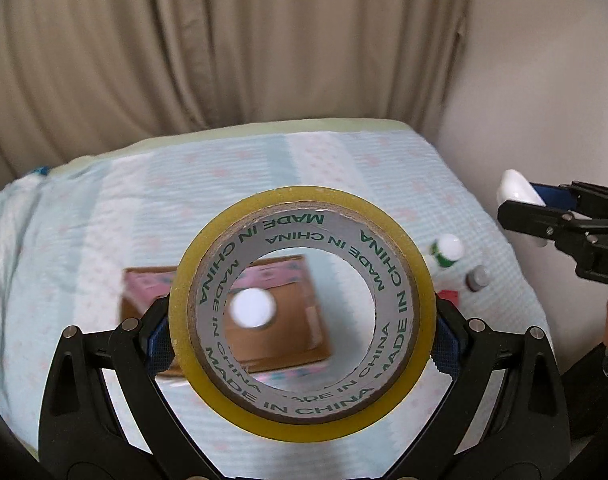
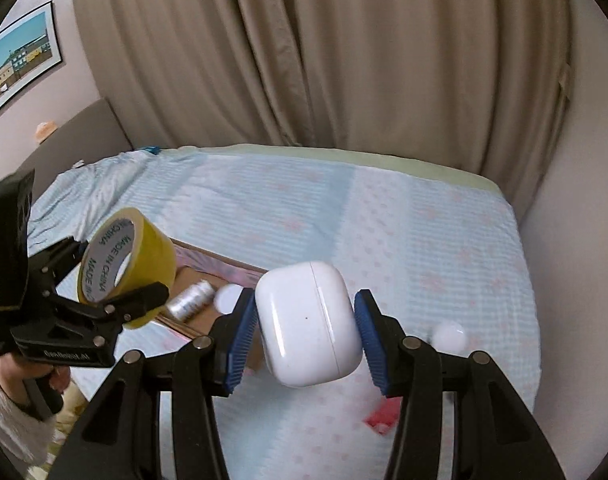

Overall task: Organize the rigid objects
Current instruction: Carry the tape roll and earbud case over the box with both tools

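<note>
My left gripper (image 1: 304, 342) is shut on a yellow tape roll (image 1: 304, 430), its blue pads pressing the roll's two sides; the roll hangs above the bed. Through its hole I see an open cardboard box (image 1: 316, 320) with pink flaps and a white round cap (image 1: 253, 307) inside. My right gripper (image 2: 306, 340) is shut on a white earbuds case (image 2: 308, 320), also held above the bed. The right wrist view shows the left gripper (image 2: 104, 272) with the tape roll (image 2: 144, 248) over the box (image 2: 208, 264), which holds a silver spool (image 2: 190, 300).
A white-capped bottle with a green label (image 1: 448, 252), a small grey-capped bottle (image 1: 478, 278) and a red item (image 1: 448, 296) lie on the light blue bed cover (image 1: 84, 240) right of the box. Beige curtains hang behind the bed; a wall runs along its right side.
</note>
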